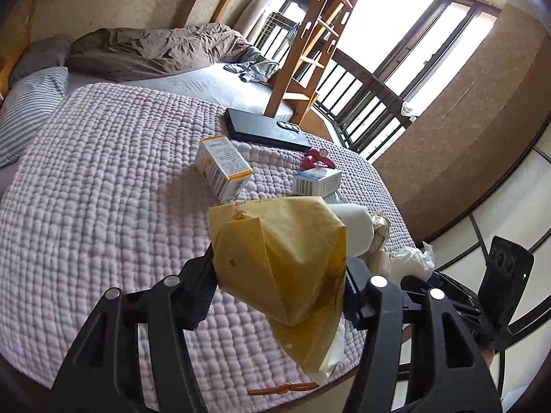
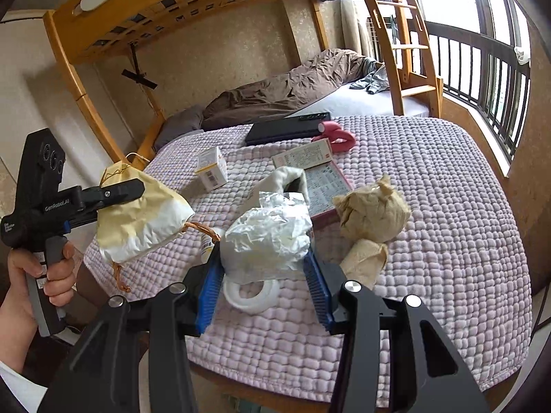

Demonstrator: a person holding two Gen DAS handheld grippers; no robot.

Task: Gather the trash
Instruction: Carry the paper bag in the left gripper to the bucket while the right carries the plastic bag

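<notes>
Principal risk, in my judgement: the crumpled white plastic wrapper (image 2: pixel 268 237) sits between the blue pads of the right gripper (image 2: pixel 263 275), but whether the pads actually bear on it or merely flank it cannot be told; if the hold is loose, the light, springy wrapper could slip free on lifting and fall back onto the pink quilted bedspread (image 2: pixel 447 241) or over its near edge. A second risk: the white ring (image 2: pixel 251 294) lies just under the wrapper and could be dragged along or knocked off the bed. A third: the left gripper (image 1: pixel 279 285) is clenched on a yellow paper bag (image 1: pixel 275 261), which it holds off the bedspread by a fold; the bag's mouth does not show as open, so trash offered to it may miss. Remaining trash, the crumpled brown paper ball (image 2: pixel 375 210) and the small cartons (image 1: pixel 222 168), lies further in on the bedspread, near a black laptop (image 1: pixel 265 127) and a pink object (image 2: pixel 339 137) that should not be swept up. Pose: the right gripper is low and reaches forward over the bed's near edge; the left is held out to its left, level, gripped by a bare hand (image 2: pixel 38 275).
</notes>
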